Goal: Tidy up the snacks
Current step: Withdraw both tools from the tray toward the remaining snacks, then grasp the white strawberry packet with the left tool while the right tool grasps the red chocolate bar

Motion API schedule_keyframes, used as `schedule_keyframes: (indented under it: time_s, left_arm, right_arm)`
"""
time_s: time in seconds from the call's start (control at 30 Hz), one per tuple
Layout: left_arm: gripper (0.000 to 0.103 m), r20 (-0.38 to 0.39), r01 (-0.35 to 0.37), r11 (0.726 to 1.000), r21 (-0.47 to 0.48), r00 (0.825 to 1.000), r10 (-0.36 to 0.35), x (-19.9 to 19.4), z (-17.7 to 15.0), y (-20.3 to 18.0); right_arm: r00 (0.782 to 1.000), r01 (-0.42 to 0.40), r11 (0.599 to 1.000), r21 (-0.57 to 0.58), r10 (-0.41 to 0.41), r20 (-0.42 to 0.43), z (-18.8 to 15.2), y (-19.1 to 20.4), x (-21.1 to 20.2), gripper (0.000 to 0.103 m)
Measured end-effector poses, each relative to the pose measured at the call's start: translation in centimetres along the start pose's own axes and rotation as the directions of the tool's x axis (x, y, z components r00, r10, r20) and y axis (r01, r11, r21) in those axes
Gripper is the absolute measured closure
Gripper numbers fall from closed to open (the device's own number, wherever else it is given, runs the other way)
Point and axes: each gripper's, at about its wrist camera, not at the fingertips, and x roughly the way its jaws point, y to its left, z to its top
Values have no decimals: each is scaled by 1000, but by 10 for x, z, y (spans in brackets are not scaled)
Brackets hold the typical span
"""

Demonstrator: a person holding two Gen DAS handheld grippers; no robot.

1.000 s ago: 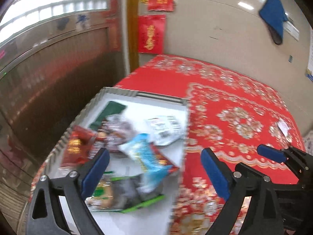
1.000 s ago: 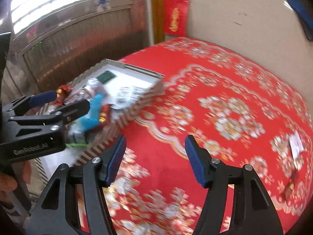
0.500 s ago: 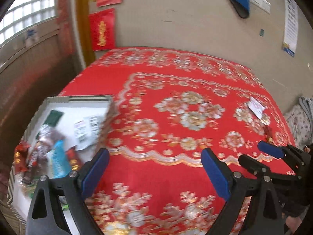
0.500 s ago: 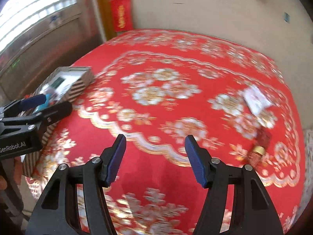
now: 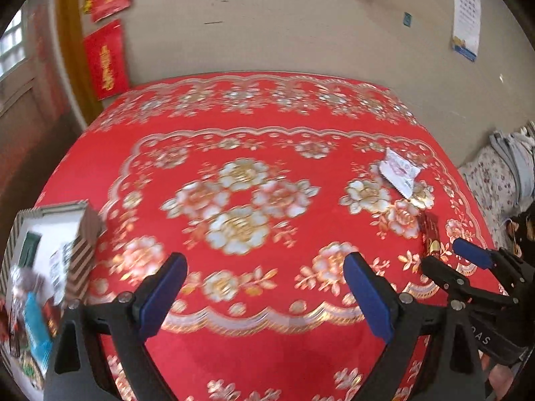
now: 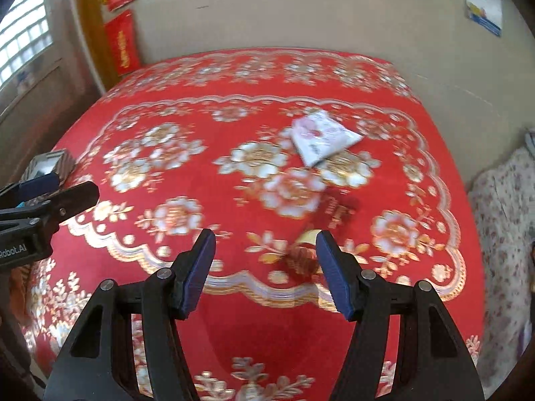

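Observation:
A striped box (image 5: 85,234) with several snack packets sits at the table's left edge; its corner shows in the right wrist view (image 6: 62,162). A white packet (image 5: 399,172) (image 6: 322,137) and a red-and-gold packet (image 5: 429,234) (image 6: 334,215) lie on the red tablecloth at the right. My left gripper (image 5: 264,295) is open and empty above the cloth's middle. My right gripper (image 6: 264,270) is open and empty, hovering just in front of the red-and-gold packet. It also shows in the left wrist view (image 5: 454,257).
The red floral tablecloth (image 5: 240,153) covers the whole table. A beige wall with red banners (image 5: 107,60) stands behind. A floral fabric pile (image 5: 501,173) lies past the right edge.
Both grippers have swung right, away from the box toward the two loose packets. The box has slid to the left edge of both views. Both stay open.

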Motion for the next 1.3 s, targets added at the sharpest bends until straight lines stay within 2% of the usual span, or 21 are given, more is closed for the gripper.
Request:
schedule_keyframes:
  time_s: [0.13, 0.37, 0.6, 0.73, 0.87, 1.03, 1.3]
  left_arm:
    - [7, 1, 18, 999, 38, 1000, -18, 14, 14, -17]
    - [7, -5, 76, 992, 102, 997, -76, 35, 37, -45]
    - [7, -24, 142, 972, 189, 990, -140, 58, 65, -77]
    - [7, -55, 209, 949, 237, 978, -201, 72, 79, -101]
    - [7, -95, 229, 910, 346, 973, -208, 91, 87, -129]
    - [7, -166, 313, 889, 335, 948, -271, 110, 99, -148]
    - [9, -186, 258, 888, 380, 962, -200, 134, 98, -168]
  right_arm:
    - [999, 45, 999, 27, -45, -11, 2, -17, 3, 40]
    - [998, 65, 992, 107, -63, -25, 4, -43, 9, 40]
    - [997, 69, 982, 176, -64, -35, 4, -59, 15, 40]
    - [998, 67, 980, 190, -62, -32, 3, -62, 17, 40]
    - [998, 63, 977, 205, -55, -43, 1, -67, 22, 40]
    - [997, 62, 978, 201, -52, -52, 2, -65, 25, 40]
    - [997, 62, 978, 201, -52, -54, 5, -62, 28, 40]
